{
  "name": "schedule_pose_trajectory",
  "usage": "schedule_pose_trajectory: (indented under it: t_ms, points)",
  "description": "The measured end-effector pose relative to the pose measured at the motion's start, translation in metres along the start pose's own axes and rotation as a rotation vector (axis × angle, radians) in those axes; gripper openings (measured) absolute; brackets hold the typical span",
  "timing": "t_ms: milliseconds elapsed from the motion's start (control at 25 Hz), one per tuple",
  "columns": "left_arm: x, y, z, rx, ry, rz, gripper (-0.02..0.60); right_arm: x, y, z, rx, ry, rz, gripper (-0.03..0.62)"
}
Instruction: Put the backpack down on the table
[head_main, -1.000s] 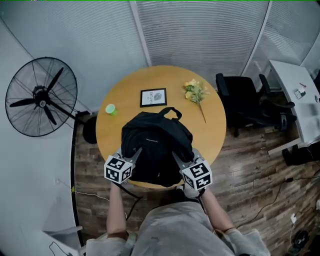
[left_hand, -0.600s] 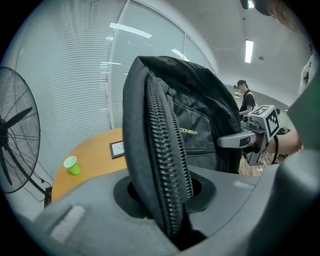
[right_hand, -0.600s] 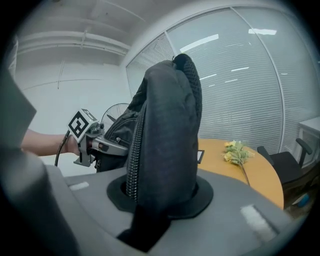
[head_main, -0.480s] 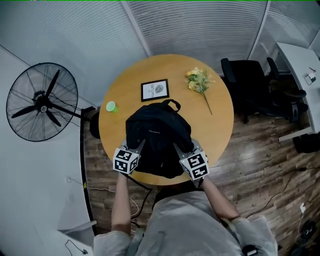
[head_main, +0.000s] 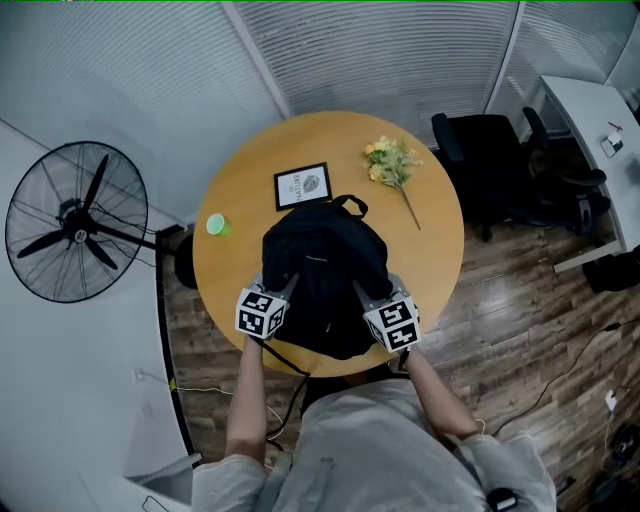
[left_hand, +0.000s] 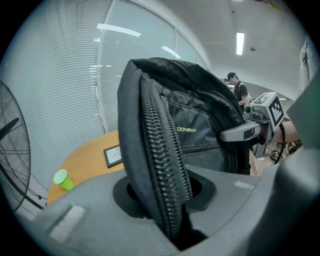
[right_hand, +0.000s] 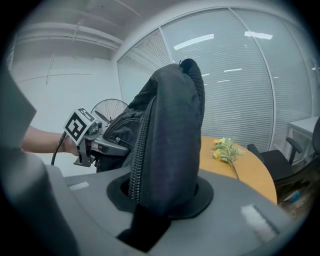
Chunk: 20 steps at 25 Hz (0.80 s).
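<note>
Head view: round wooden table (head_main: 245, 195), plank floor (head_main: 505, 300), blinds (head_main: 400, 50) behind.

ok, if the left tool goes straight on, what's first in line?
The backpack: the left tool is shut on its zippered edge, so the bag fills the line. Beyond it, probably the table; depth unclear.
</note>
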<state>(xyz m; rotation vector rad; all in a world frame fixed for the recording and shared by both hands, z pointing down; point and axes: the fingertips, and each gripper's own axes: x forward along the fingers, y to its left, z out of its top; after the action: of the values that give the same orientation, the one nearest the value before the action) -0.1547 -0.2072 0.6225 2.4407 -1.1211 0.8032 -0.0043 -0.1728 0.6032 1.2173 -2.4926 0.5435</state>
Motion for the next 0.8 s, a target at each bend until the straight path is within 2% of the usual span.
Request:
schedule_pose_trajectory:
  t_ms: [360, 800]
  points:
    - [0.029, 0.008, 0.003, 0.007, -0.004, -0.124, 0.095, 0.011, -0.021, -0.005, 0.038, 0.043, -0.137, 0.098]
    - [0.061, 0.01, -0.002, -0.033, 0.001, -0.229, 0.106, 0.012, -0.036, -0.019, 0.065, 0.077, -0.277, 0.101]
